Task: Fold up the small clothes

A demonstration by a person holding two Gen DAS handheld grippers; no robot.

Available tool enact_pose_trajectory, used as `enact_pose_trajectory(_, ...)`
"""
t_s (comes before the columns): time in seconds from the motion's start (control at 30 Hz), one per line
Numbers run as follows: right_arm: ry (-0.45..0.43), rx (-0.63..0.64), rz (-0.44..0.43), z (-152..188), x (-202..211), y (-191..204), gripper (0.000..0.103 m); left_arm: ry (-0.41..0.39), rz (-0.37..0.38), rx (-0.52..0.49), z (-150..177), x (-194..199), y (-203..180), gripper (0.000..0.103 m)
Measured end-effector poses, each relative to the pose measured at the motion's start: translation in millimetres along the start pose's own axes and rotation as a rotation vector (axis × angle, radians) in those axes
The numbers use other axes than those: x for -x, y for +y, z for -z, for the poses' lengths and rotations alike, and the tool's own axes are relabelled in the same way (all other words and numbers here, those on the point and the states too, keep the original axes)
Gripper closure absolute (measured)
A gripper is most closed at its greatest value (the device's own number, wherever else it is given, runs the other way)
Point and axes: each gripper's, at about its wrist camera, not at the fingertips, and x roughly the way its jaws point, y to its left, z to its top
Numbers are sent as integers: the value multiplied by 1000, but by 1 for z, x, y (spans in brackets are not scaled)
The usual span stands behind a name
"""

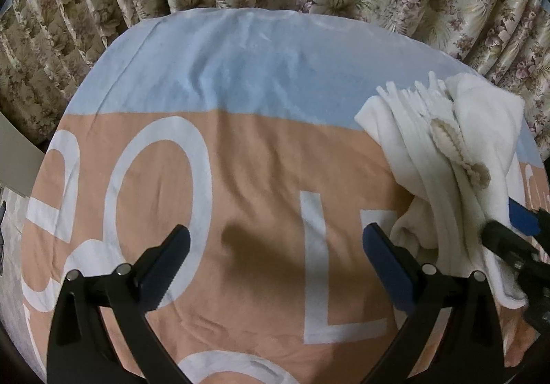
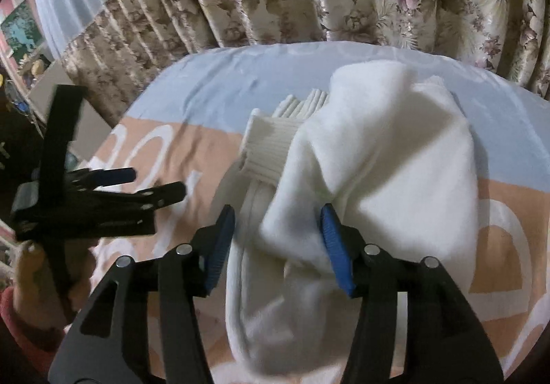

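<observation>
White garment (image 2: 371,184) bunched mid-frame on printed sheet (image 1: 240,177) — right gripper (image 2: 278,246) wide astride it, left gripper (image 1: 275,267) wide, empty.

The left gripper (image 1: 275,260) hangs with its jaws spread wide and nothing between them, its blue-padded fingers (image 1: 388,267) pointing forward. The right gripper (image 2: 278,246) is also parted, its fingers (image 2: 335,246) wide apart. A bare hand (image 2: 37,277) in a red cuff grips the left gripper's handle.
</observation>
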Motion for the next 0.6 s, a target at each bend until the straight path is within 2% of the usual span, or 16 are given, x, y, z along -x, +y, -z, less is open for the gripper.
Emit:
enact_pose_trajectory(0.1, -31, -7, -30, 8, 26, -8, 34, -4, 6, -1, 0, 4, 0, 2)
enact_pose_trajectory(0.3, -84, -51, 47, 18, 61, -50, 34, -37, 42, -21, -4, 26, -14, 2)
enact_pose_trajectory(0.4, -85, -123, 73, 19, 65, -79, 34, -45, 94, -52, -4, 39, -37, 2)
enact_pose_trajectory(0.6, -79, -184, 100, 29, 62, -110, 42, -43, 124, -155, -3, 40, -101, 2)
